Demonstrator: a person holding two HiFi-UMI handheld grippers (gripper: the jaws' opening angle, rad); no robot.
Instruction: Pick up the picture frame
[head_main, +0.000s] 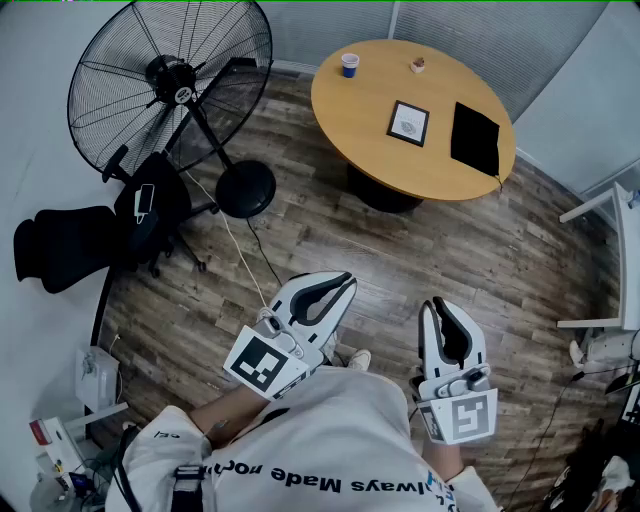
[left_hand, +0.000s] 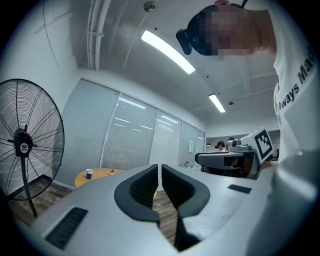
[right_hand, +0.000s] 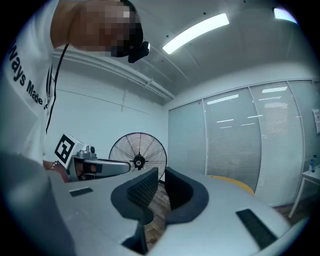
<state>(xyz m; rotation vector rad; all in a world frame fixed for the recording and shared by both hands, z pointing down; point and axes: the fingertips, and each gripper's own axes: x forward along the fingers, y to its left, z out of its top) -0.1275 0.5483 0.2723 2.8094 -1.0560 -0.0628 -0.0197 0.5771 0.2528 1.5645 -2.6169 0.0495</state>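
The picture frame (head_main: 408, 123) lay flat on the round wooden table (head_main: 360, 120), near its middle and far from both grippers. It was a small rectangle with a thin dark border and a pale sheet inside; the drawing on the sheet was too small to read. A flat black square object (head_main: 474, 139) lay just beside it on the right. A blue cup (head_main: 349, 64) and a small brown thing (head_main: 417, 65) stood closer to the far edge.

The left gripper (head_main: 348, 278) was held low in front of the person's body, with its jaws closed on nothing. The right gripper (head_main: 440, 303) was next to it, its jaws also closed and empty. A big black fan (head_main: 170, 85) stood on the floor to the left of the table.
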